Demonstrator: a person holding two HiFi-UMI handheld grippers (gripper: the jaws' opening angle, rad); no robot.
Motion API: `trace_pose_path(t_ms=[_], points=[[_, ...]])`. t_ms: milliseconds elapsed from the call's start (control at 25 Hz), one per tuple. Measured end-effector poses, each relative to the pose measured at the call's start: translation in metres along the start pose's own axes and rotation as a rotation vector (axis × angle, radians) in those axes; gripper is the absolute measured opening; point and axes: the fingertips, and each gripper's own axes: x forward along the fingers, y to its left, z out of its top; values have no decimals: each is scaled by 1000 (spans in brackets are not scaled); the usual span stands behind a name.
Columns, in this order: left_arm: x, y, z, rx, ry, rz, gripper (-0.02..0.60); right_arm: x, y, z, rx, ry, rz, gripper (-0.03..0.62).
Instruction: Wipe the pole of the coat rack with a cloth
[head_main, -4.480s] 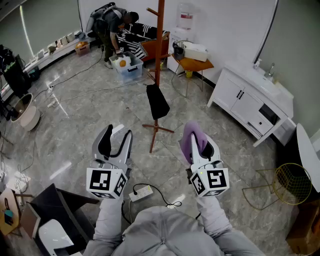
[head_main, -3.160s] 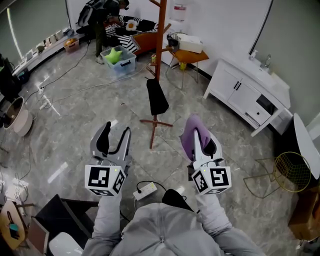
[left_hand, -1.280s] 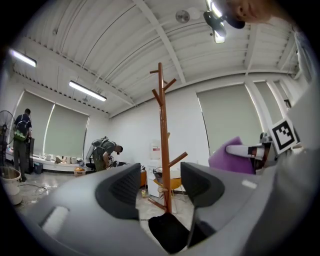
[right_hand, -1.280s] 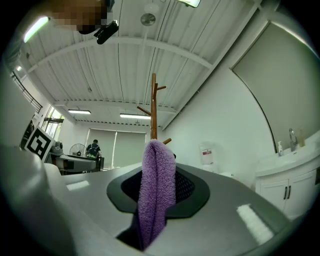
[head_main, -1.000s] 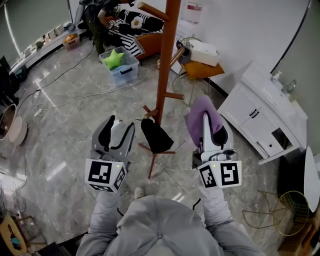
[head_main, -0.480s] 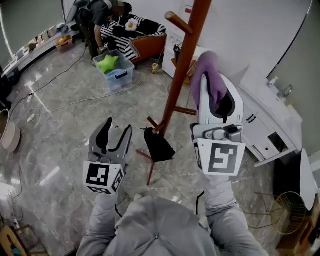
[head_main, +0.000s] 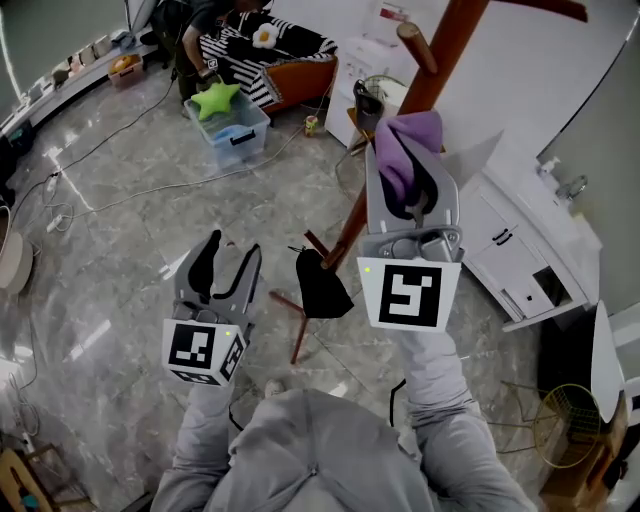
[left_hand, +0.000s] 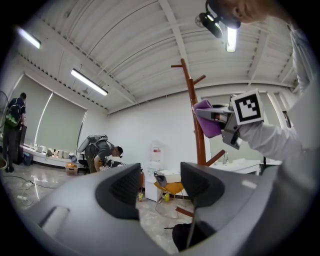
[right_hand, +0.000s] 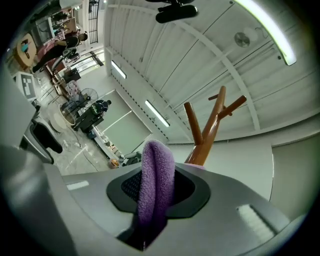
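Purple cloth (right_hand: 157, 165) pinched in right claw (right_hand: 155, 192).

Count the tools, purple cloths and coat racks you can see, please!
Tools: 2, the left tool and the right tool
Purple cloth: 1
Coat rack: 1
Total: 4

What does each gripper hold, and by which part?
The right gripper holds the purple cloth, pinched below a fold that sticks out past the jaws. The left gripper holds nothing; its jaws are apart.
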Motion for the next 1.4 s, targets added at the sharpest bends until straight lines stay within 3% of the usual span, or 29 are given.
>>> trace_pose_path(t_ms=[480, 880, 1400], points=[[8, -5, -14, -19, 21, -58, 268, -12, 69, -65, 66, 198, 106, 69], [12, -6, -21, -25, 39, -71, 268, -10, 113, -101, 93, 228, 174, 69], [18, -5, -33, -32, 72, -76, 268, -15, 135, -111, 188, 247, 233, 69]])
